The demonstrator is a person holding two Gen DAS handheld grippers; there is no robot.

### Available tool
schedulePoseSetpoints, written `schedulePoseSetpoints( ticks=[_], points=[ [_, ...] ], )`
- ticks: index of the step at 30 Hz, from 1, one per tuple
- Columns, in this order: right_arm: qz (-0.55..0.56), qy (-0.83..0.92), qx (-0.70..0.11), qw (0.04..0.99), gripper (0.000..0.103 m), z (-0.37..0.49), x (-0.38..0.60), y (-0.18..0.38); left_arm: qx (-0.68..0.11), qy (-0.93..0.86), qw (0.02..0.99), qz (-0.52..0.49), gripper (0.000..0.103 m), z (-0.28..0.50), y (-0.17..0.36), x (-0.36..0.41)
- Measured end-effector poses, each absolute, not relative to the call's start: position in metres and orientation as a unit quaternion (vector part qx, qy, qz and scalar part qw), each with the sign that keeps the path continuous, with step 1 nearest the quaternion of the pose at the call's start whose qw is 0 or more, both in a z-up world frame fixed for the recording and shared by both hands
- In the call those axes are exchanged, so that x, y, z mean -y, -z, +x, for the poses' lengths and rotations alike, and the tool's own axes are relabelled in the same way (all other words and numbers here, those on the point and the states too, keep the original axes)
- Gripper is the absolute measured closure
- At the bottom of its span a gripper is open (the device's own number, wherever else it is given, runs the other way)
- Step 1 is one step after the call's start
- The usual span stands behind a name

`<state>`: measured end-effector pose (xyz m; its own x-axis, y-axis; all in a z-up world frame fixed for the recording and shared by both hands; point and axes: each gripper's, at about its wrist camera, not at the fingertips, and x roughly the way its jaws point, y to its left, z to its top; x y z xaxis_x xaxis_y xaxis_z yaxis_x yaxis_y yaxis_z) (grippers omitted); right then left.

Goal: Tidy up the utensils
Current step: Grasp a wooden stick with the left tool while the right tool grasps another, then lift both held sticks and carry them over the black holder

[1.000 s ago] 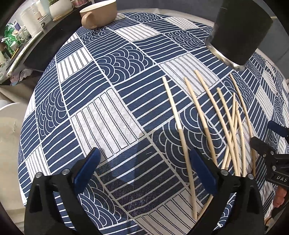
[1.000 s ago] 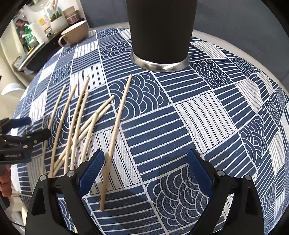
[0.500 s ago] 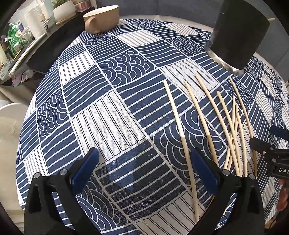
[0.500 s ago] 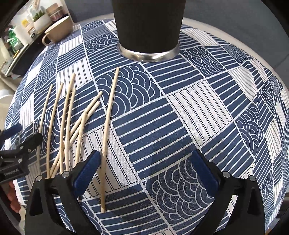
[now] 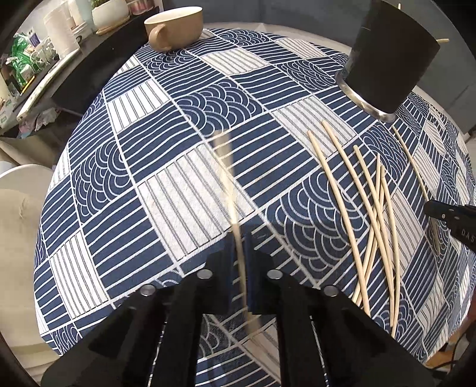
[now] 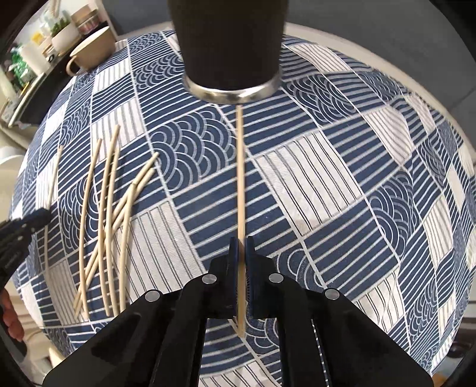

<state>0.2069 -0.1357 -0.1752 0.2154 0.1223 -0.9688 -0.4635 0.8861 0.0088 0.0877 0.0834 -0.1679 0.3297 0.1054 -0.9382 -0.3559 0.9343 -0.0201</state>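
Note:
Pale wooden chopsticks lie on a blue and white patterned tablecloth [image 5: 178, 193]. My left gripper [image 5: 241, 238] is shut on one chopstick [image 5: 229, 184], which looks blurred and runs forward between the pads. My right gripper [image 6: 241, 242] is shut on another chopstick [image 6: 240, 166], whose far tip points at the base of the tall black holder [image 6: 232, 44]. Several loose chopsticks [image 6: 104, 208] lie fanned and crossed to the left of that gripper. In the left wrist view the same chopsticks [image 5: 372, 214] lie to the right, below the holder [image 5: 389, 56].
A beige cup [image 5: 175, 26] stands at the far edge of the table. Behind it is a dark shelf with white cups and a potted plant [image 5: 110, 12]. The round table's edge curves close on all sides. A white seat [image 5: 17, 208] is at the left.
Both grippers went from wide open to shut, each now with a chopstick between its pads. The right wrist view has shifted, so its chopstick points at the black holder.

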Motion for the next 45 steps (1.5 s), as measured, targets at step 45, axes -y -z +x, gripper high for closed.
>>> schedulePoseSetpoints(
  ticks=[45],
  points=[
    [-0.04, -0.19, -0.42, 0.887, 0.098, 0.248, 0.213, -0.031, -0.428, -0.137, 0.889, -0.085, 0.098, 0.155, -0.001, -0.098]
  ],
)
